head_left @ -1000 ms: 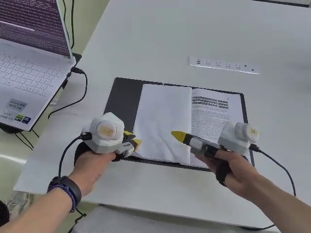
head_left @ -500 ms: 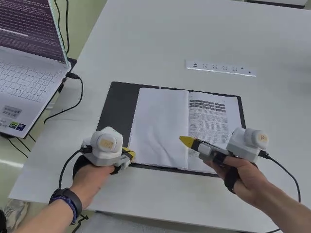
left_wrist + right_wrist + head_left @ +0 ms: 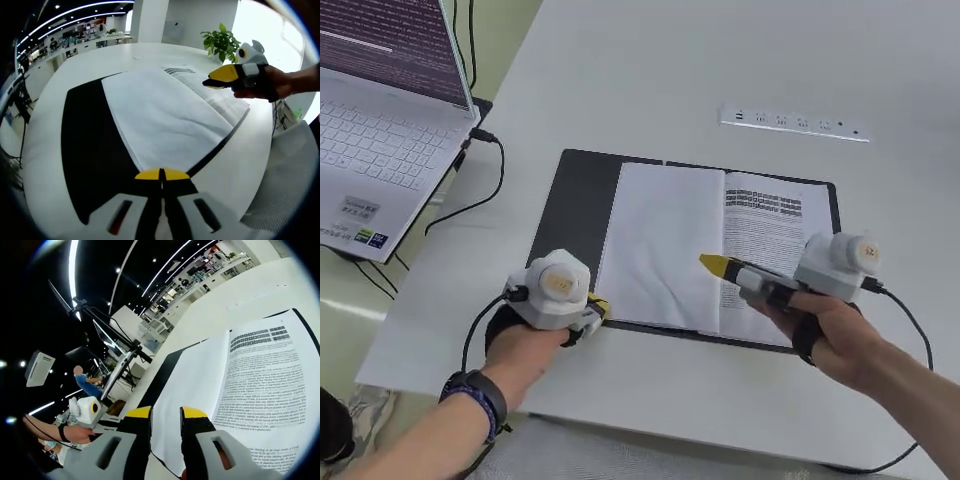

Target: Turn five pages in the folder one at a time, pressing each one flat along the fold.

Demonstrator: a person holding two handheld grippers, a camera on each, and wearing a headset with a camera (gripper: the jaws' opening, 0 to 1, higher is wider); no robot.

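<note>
The folder lies open on the white table, with its black inner cover on the left. A blank white page lies next to a printed page. My left gripper is shut and empty at the folder's near left edge, its tips over the black cover beside the blank page. My right gripper hovers over the fold near the bottom of the pages, jaws a little open with nothing between them. Its own view shows the printed page ahead of my right gripper.
An open white laptop sits at the left edge with black cables running toward the folder. A white power strip lies beyond the folder. The table's near edge is just below both hands.
The head camera has shifted. My right gripper has moved slightly right, from over the blank page to the fold. The left gripper stays at the folder's near left edge.
</note>
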